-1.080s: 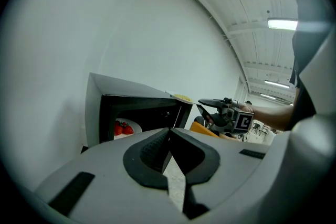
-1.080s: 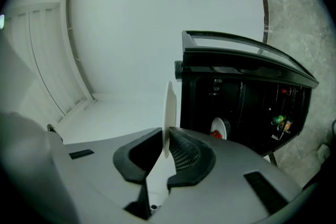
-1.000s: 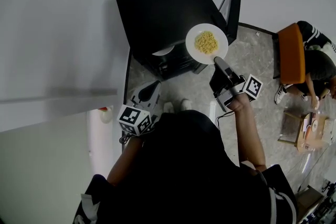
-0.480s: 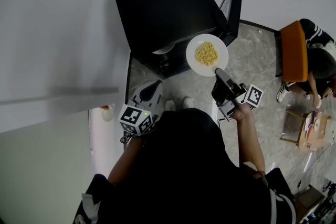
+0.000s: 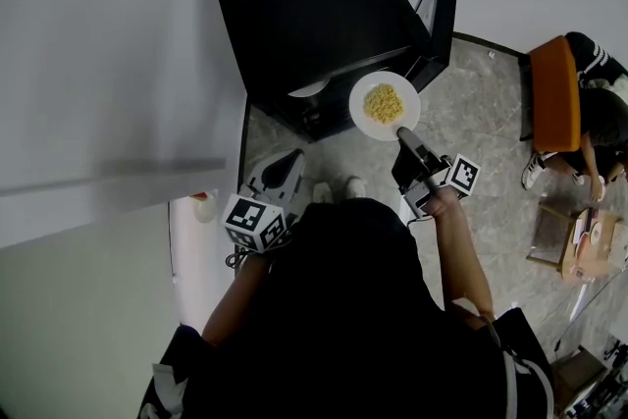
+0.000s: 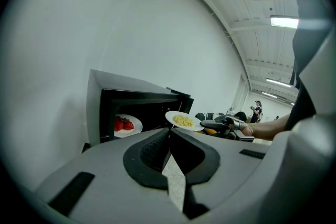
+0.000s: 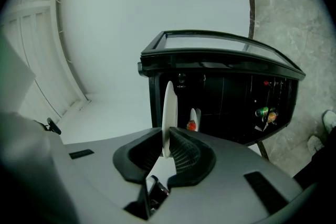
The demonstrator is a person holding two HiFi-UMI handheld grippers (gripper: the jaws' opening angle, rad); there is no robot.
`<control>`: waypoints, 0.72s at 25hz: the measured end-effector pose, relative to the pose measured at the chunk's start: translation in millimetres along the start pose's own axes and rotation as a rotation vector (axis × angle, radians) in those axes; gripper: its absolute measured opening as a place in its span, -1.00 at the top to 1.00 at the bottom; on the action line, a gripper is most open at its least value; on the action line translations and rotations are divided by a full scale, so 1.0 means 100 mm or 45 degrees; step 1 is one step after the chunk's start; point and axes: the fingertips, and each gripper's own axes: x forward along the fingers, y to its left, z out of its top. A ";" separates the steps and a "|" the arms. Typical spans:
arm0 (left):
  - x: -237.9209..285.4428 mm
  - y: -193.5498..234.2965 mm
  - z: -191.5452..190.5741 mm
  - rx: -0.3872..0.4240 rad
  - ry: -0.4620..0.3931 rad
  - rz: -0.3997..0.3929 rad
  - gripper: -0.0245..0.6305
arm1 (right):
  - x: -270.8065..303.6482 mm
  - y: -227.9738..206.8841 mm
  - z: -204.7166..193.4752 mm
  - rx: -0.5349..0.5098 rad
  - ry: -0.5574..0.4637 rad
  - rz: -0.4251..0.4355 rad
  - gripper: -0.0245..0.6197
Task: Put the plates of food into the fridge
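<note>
A white plate of yellow food (image 5: 384, 104) hangs level in front of the open black fridge (image 5: 304, 10). My right gripper (image 5: 402, 130) is shut on its near rim. In the right gripper view the plate (image 7: 168, 107) stands edge-on between the pads of that gripper (image 7: 167, 144). Inside the fridge (image 6: 136, 99) rests a second white plate with strawberries (image 6: 126, 125). My left gripper (image 5: 287, 160) hangs low at the left, apart from both plates. In its own view the left gripper (image 6: 169, 134) is shut, tips together, with nothing held.
The fridge door (image 5: 440, 0) stands open to the right, with cans (image 7: 265, 113) on its shelf. A person sits by an orange chair (image 5: 552, 98) and a small table (image 5: 581, 245) at the right. A white wall (image 5: 108, 64) runs along the left.
My right gripper has sunk with the plate of yellow food, which now sits lower in front of the fridge opening. The left gripper has stayed put.
</note>
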 end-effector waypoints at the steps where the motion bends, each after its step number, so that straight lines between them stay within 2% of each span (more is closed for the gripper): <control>1: -0.03 0.01 -0.03 -0.001 -0.002 0.002 0.85 | -0.01 -0.09 -0.02 0.005 -0.006 -0.010 0.76; 8: -0.10 0.05 -0.06 0.002 -0.001 0.026 0.85 | 0.02 -0.56 0.01 0.005 0.012 -0.104 0.76; 18: -0.15 0.12 -0.12 -0.012 0.015 0.050 0.85 | 0.32 -0.78 0.25 0.001 -0.043 -0.092 0.76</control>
